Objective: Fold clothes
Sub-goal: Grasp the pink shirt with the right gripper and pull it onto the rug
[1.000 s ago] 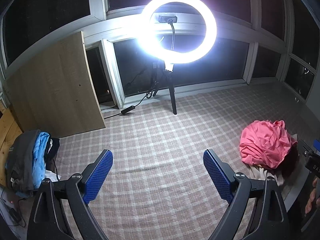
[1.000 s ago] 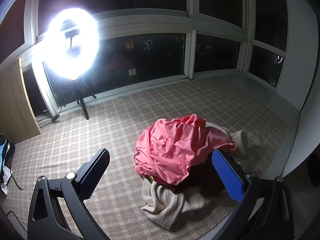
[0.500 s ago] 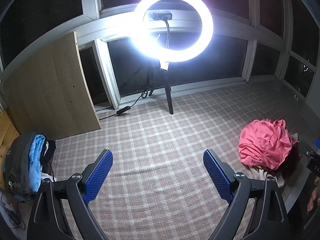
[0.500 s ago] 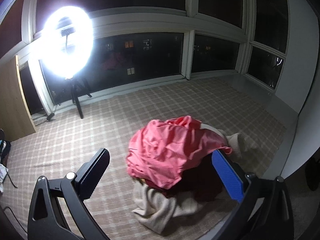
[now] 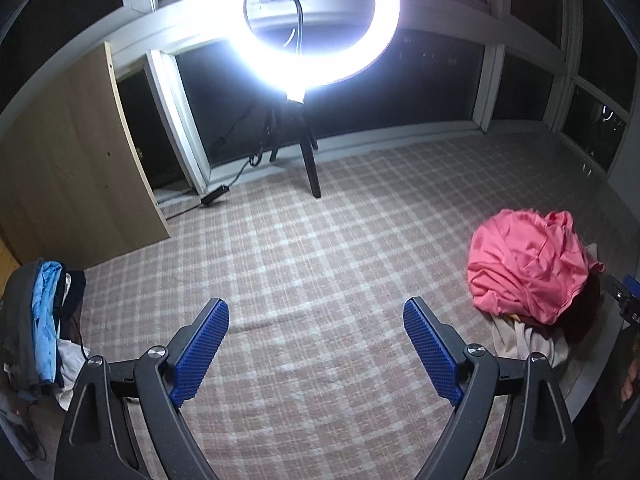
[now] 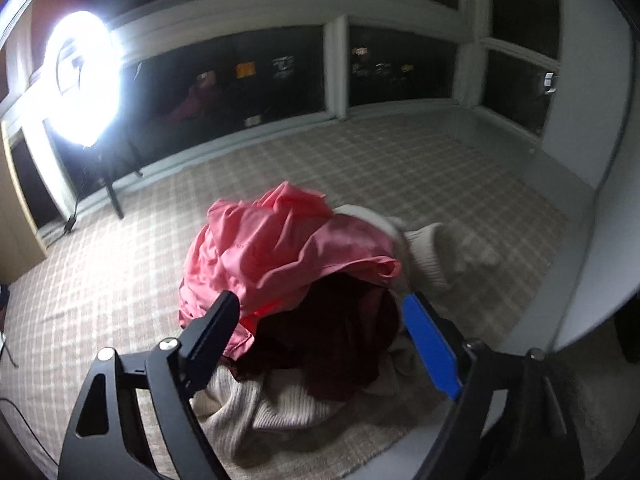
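1. Looking along my left gripper [image 5: 316,314], I see its blue pads [image 5: 202,350] spread wide with nothing between them, only bare checked blanket [image 5: 300,264] below. The pink garment [image 5: 528,264] lies crumpled well off to the right, on top of a cream knit [image 5: 520,338]. A ring light [image 5: 312,20] on a tripod glares by the dark windows, a wooden board [image 5: 68,168] leans at the left, and a heap of grey and blue clothes [image 5: 36,328] sits at the blanket's left edge. The tip of my right gripper [image 5: 624,296] shows at the far right edge.

2. Looking along my right gripper [image 6: 320,304], which is blurred, I see its jaws have just been closing partway, yet they stand apart and press on nothing. They frame the clothes pile: the pink garment [image 6: 288,248] on top, a dark red garment [image 6: 340,340] directly between and beyond the fingertips, and the cream knit [image 6: 272,408] beneath, spreading right. Whether the fingers touch the cloth I cannot tell. The ring light [image 6: 80,76] shines at the upper left.
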Available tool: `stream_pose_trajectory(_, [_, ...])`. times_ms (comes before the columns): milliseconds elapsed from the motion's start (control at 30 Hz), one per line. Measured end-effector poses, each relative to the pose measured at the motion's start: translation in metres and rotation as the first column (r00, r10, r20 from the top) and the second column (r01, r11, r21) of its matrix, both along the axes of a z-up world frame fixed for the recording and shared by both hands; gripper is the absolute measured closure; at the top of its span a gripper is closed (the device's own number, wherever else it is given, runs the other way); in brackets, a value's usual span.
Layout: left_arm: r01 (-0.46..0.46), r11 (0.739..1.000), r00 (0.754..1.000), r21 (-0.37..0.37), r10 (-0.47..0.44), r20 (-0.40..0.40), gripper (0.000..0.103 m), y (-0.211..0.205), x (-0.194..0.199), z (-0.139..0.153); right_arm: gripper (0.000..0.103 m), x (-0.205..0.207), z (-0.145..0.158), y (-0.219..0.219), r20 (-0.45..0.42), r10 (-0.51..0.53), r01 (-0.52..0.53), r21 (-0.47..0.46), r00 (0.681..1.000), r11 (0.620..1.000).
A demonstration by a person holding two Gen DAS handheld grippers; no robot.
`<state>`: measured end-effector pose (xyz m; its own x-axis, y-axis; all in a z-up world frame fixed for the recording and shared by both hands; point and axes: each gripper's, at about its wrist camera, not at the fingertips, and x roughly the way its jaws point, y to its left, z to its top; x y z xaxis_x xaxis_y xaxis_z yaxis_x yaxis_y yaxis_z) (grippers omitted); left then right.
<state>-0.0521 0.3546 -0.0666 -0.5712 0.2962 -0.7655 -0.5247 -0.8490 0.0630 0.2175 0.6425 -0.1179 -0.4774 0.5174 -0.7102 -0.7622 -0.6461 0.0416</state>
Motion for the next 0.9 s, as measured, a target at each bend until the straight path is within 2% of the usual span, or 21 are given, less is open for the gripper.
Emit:
stream_pose_trajectory(100, [-0.019, 1.000, 1.000, -0.017, 0.019, 0.017, 0.015, -0.001, -0.002, -0.005, 0.020, -0.027, -0.013, 0.010, 0.020, 0.088, -0.088, -0.024, 0.996, 0.996])
stream_pose_trajectory(233, [-0.064, 0.998, 0.997, -0.027, 0.065, 0.037, 0.015, -0.013, -0.009, -0.008, 0.021, -0.061, -0.036, 0.025, 0.107, 0.120, -0.117, -0.027, 0.987, 0.993])
stream_pose_trajectory(267, [-0.081, 0.996, 0.996, -0.032, 0.082, 0.040, 0.015, -0.017, -0.011, -0.009, 0.026, -0.065, -0.042, 0.030, 0.121, 0.132, -0.128, -0.045, 0.984, 0.991])
stream_pose_trajectory(300, [-0.102, 0.994, 0.994, -0.037, 0.104, 0.040, 0.016, -0.024, -0.014, -0.009, 0.049, -0.069, -0.047, 0.035, 0.136, 0.140, -0.133, -0.060, 0.981, 0.989])
stream_pose_trajectory(333, [-0.115, 0.993, 0.992, -0.040, 0.117, 0.038, 0.016, -0.030, -0.016, -0.010, 0.059, -0.070, -0.051, 0.039, 0.150, 0.141, -0.132, -0.069, 0.979, 0.989])
stream_pose_trajectory(367, [-0.133, 0.990, 0.990, -0.043, 0.134, 0.036, 0.019, -0.037, -0.018, -0.009, 0.059, -0.068, -0.051, 0.043, 0.145, 0.145, -0.135, -0.075, 0.979, 0.988])
stream_pose_trajectory(400, [-0.145, 0.989, 0.989, -0.040, 0.147, 0.036, 0.021, -0.044, -0.020, -0.009, 0.064, -0.065, -0.049, 0.045, 0.121, 0.152, -0.143, -0.085, 0.981, 0.986])
stream_pose_trajectory(433, [-0.157, 0.987, 0.987, -0.037, 0.158, 0.037, 0.022, -0.051, -0.022, -0.009, 0.073, -0.061, -0.046, 0.048, 0.092, 0.158, -0.148, -0.100, 0.983, 0.984])
stream_pose_trajectory(500, [-0.181, 0.983, 0.983, -0.031, 0.182, 0.038, 0.023, -0.064, -0.026, -0.008, 0.088, -0.053, -0.036, 0.055, 0.018, 0.163, -0.159, -0.138, 0.987, 0.978])
stream_pose_trajectory(533, [-0.186, 0.982, 0.982, -0.027, 0.187, 0.036, 0.023, -0.070, -0.027, -0.007, 0.091, -0.048, -0.029, 0.058, -0.018, 0.150, -0.151, -0.146, 0.989, 0.978])
stream_pose_trajectory(700, [-0.196, 0.981, 0.980, -0.007, 0.196, 0.023, 0.025, -0.094, -0.029, 0.000, 0.092, -0.037, 0.022, 0.059, -0.164, 0.079, -0.098, -0.109, 0.983, 0.989])
stream_pose_trajectory(900, [-0.190, 0.982, 0.982, 0.022, 0.190, -0.012, 0.025, -0.117, -0.024, 0.014, 0.092, -0.034, 0.104, 0.031, -0.275, 0.112, -0.106, 0.037, 0.955, 0.994])
